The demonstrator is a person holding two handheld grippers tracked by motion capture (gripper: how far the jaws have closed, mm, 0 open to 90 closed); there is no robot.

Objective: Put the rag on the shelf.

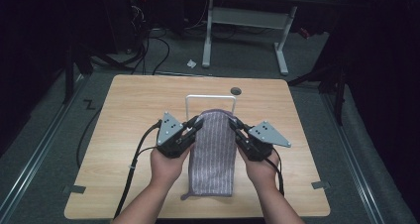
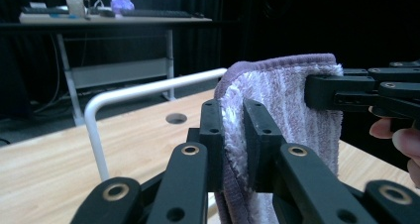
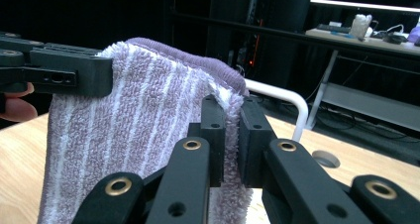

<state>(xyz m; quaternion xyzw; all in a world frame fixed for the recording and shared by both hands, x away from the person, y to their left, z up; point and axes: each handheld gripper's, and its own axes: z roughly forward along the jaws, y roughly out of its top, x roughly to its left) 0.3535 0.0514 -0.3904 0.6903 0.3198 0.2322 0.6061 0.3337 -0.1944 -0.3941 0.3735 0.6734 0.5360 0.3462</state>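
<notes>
- My left gripper [image 1: 194, 124] is clamped on the left top corner of the striped purple towel [image 1: 213, 152]; its jaws pinch the folded edge between them.
- The towel spans between both grippers, its top edge lifted just in front of the white metal rack [image 1: 210, 98]; its lower end rests on the wooden table [image 1: 124, 105].
- My right gripper [image 1: 235, 126] is clamped on the right top corner, jaws nearly closed against the cloth.
</notes>
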